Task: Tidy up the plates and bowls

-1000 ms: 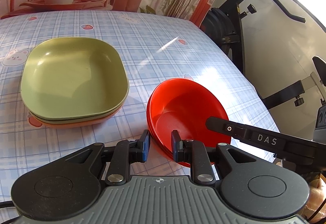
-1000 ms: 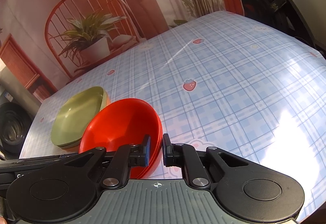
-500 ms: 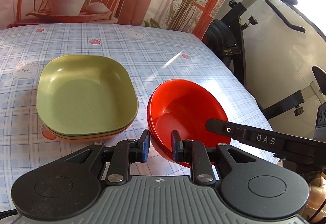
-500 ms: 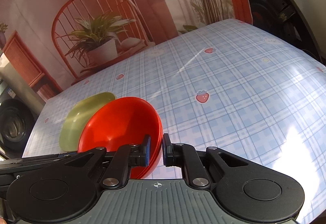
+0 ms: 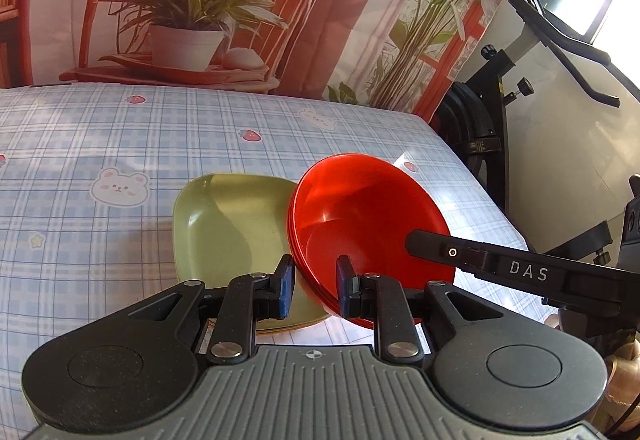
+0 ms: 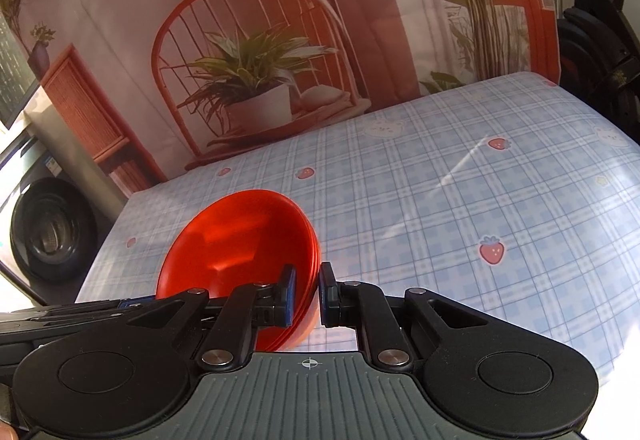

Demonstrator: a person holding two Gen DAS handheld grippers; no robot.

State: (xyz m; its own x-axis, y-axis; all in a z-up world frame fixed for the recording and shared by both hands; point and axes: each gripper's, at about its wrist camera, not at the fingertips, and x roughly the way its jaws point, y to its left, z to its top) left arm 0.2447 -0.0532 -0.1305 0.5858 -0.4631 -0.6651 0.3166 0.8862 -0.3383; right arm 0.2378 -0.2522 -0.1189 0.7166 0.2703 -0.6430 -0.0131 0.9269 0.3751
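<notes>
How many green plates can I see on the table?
1 for certain: the green plate lies on the table, left of the red bowls. Edges under it suggest more plates below, their colours unclear.

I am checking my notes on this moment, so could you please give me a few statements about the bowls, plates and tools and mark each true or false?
1. Both tools grip the stack of red bowls. True: left tool and right tool pinch opposite rims.
2. The red bowls hold food. False: empty.
3. The top plate is blue. False: the green plate is on top.
4. The tablecloth shows strawberries. True.
</notes>
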